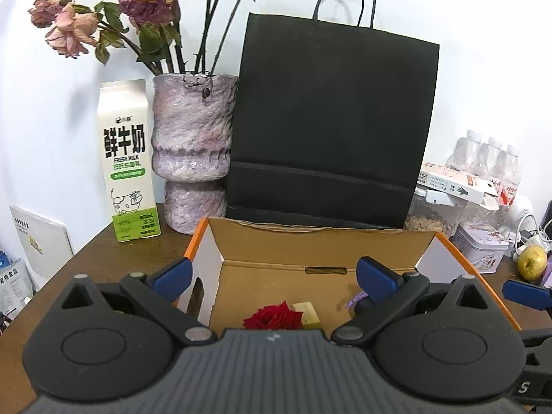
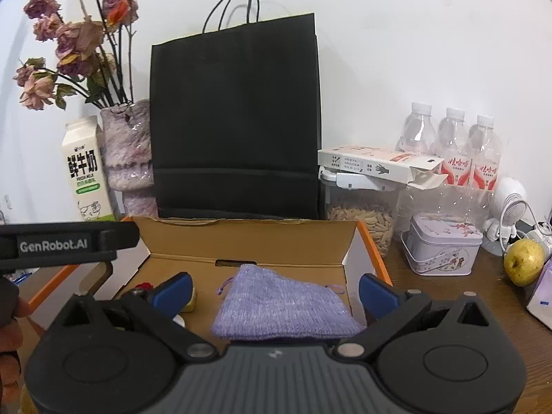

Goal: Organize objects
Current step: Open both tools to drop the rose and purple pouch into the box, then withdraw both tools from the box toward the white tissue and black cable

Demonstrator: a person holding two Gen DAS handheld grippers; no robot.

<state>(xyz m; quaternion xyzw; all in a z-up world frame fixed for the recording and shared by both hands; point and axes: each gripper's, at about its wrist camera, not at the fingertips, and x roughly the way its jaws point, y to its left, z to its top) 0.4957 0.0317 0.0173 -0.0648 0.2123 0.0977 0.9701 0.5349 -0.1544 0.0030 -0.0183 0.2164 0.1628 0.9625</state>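
Note:
An open cardboard box [image 1: 310, 252] with orange outer sides stands on the dark wooden table; it also shows in the right wrist view [image 2: 248, 241]. Inside lie a red rose [image 1: 272, 315], a pale yellow block [image 1: 307, 314] and a purple knitted pouch [image 2: 283, 307]. My left gripper [image 1: 274, 272] is open and empty above the box's near left part. My right gripper [image 2: 276, 288] is open and empty, its jaws on either side of the pouch. The left gripper's body [image 2: 65, 241] shows at the left of the right wrist view.
A black paper bag [image 1: 331, 120] stands behind the box. Left of it are a purple vase of dried roses [image 1: 193, 151] and a milk carton [image 1: 126, 158]. To the right are a seed jar [image 2: 362, 214], a tin [image 2: 443, 248], water bottles [image 2: 452, 145], a yellow-green fruit [image 2: 524, 262].

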